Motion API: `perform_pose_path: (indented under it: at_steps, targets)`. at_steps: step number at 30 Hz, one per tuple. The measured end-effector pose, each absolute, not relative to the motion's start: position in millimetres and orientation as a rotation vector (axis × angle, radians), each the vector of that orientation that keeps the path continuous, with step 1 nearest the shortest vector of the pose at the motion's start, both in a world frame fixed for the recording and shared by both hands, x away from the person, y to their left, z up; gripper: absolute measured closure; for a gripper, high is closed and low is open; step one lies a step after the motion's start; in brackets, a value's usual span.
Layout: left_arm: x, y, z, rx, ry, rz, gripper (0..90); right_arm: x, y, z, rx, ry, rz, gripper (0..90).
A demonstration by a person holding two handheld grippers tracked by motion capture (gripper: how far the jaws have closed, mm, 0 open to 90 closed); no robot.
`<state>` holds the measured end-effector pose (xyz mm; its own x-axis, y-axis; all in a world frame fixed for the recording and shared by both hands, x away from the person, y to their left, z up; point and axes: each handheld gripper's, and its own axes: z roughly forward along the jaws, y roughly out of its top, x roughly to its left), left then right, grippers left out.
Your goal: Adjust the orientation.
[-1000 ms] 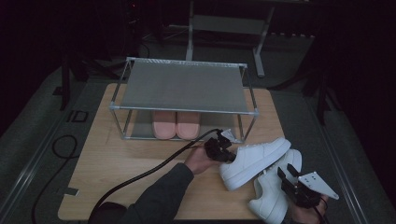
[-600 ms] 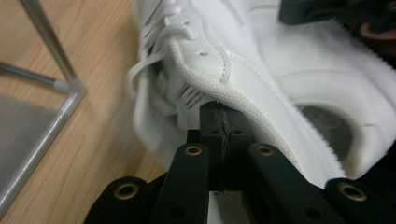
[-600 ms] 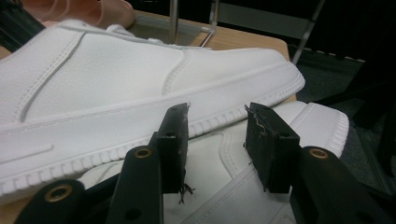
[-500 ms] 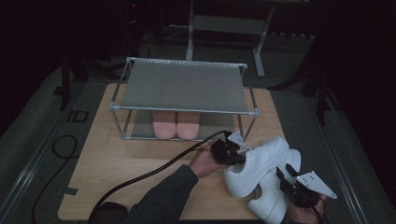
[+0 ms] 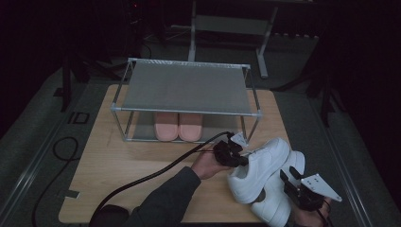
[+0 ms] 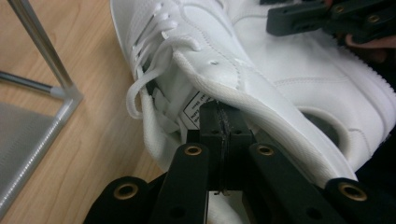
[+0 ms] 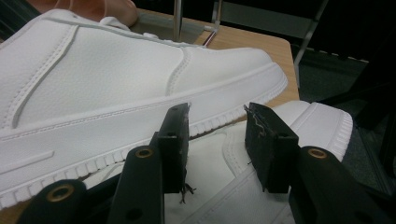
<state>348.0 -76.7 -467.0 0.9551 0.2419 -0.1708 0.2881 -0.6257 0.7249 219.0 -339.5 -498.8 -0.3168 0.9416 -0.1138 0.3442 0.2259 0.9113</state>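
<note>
At bench's right front, left tool (image 5: 235, 153) pinches the upper white sneaker's (image 5: 259, 168) tongue, lifting it tilted over the second sneaker (image 5: 279, 198); right tool (image 5: 293, 182) spread, over that one. Tongue label unreadable.

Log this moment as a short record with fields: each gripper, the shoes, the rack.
left gripper: shut on the tongue of the upper white sneaker
right gripper: jaws apart, nothing between the pads, over the lower white sneaker
sneakers: upper one lifted and tilted, overlapping the lower one on the wooden table
shoe rack: metal, two tiers, top tier bare
pink slippers: paired side by side on the lower tier
</note>
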Motion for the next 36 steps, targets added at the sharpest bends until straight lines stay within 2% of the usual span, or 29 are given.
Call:
perform_pose_path:
  at_steps: [10,18,25,28,36]
  targets:
    - [355,-76,-472,2.266,0.41,-0.06,88.6,219,-340,-499,1.191,1.796,1.076,59.2]
    - [367,-80,-458,2.238,0.424,-0.044,89.5,219,-340,-499,1.191,1.796,1.077,59.2]
    - [358,-78,-463,2.287,0.426,-0.051,89.4,219,-341,-499,1.189,1.797,1.079,59.3]
    - [344,-83,-465,2.312,0.367,-0.064,89.4,219,-341,-499,1.189,1.797,1.08,59.3]
    - [342,-92,-457,2.277,0.36,-0.072,89.5,219,-340,-499,1.188,1.796,1.08,59.2]
